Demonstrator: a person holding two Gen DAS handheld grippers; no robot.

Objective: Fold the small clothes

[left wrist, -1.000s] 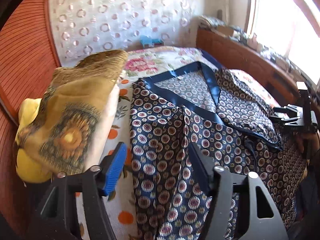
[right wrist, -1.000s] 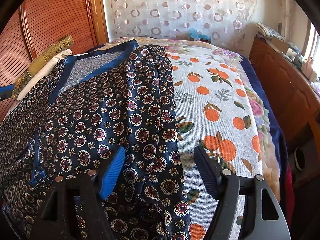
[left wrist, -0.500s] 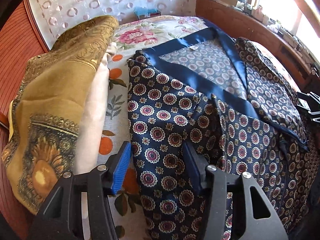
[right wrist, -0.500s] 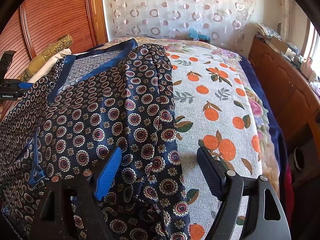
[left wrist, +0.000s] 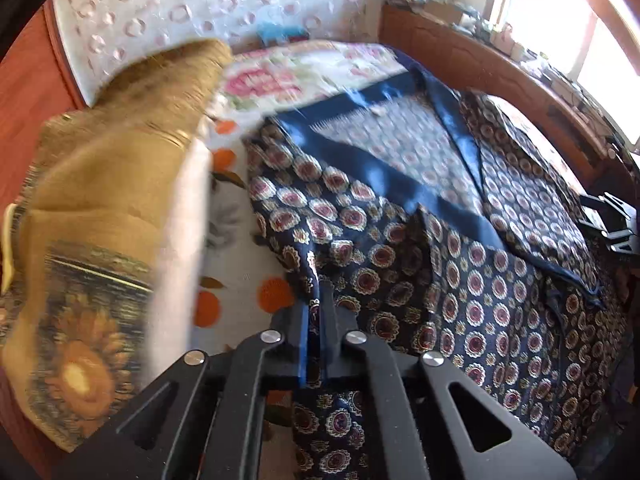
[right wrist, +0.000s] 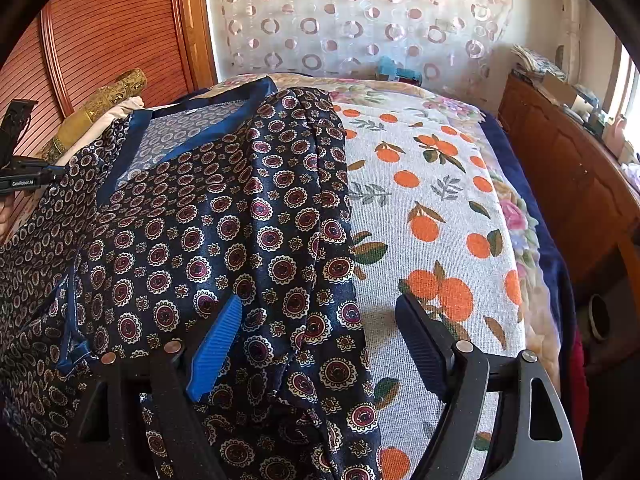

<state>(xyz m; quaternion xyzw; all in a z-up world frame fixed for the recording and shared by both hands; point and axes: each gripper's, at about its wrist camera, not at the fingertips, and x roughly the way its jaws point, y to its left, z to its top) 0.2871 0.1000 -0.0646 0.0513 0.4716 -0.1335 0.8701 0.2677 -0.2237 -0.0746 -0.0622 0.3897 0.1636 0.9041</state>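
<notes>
Left gripper (left wrist: 314,316): jaws have just been closing, now pinching the near left edge of the patterned garment (left wrist: 460,272), a fold of cloth showing between the pads.
Meaning: left edge secured, fold probably ready to begin.
Right gripper (right wrist: 320,344): gaping wide over the garment's right edge, gripping nothing.
Pose: both angling steeply down.
Garment: lying spread on the orange-print bedspread (right wrist: 432,200), beside the tan pillow (left wrist: 100,208).
</notes>
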